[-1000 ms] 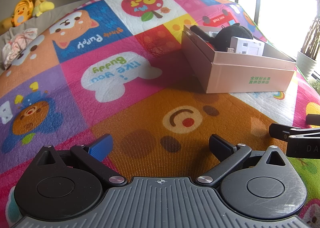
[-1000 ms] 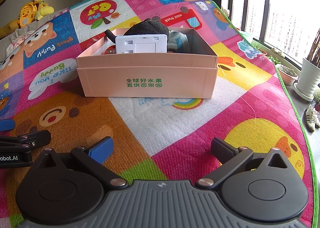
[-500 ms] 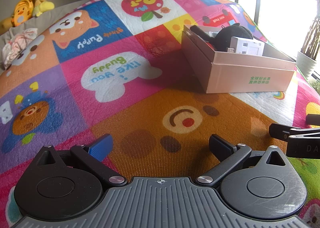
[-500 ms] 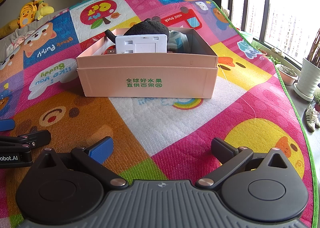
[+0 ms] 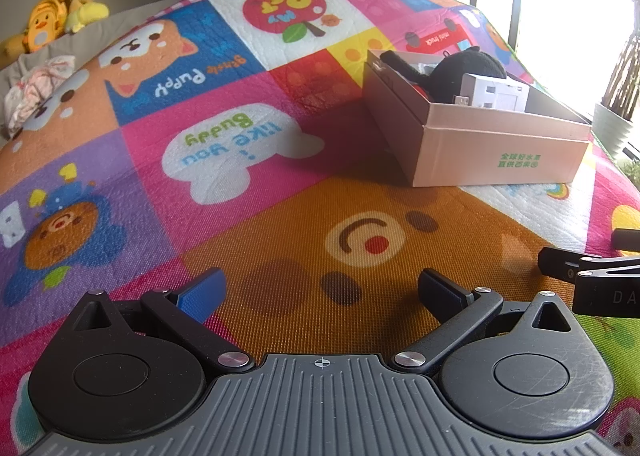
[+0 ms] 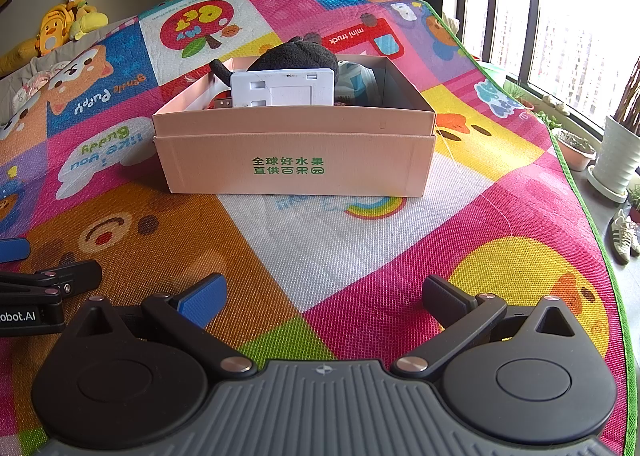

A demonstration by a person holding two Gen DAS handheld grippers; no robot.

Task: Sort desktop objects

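A pink cardboard box (image 6: 294, 160) with green print stands on the colourful play mat (image 6: 360, 240); it also shows in the left wrist view (image 5: 496, 156). Inside it lie a black plush toy (image 6: 294, 56), a white plastic device (image 6: 282, 88) and other partly hidden items. The plush (image 5: 466, 70) and the white device (image 5: 494, 92) also show in the left wrist view. My left gripper (image 5: 320, 290) is open and empty, low over the mat. My right gripper (image 6: 322, 298) is open and empty, well short of the box.
Yellow plush toys (image 6: 64, 26) and crumpled cloth (image 5: 36, 90) lie at the far left. The mat's green right edge (image 6: 592, 216) drops to a floor with plant pots (image 6: 618, 156) and shoes (image 6: 622, 236) by the window. Each gripper shows at the other view's edge.
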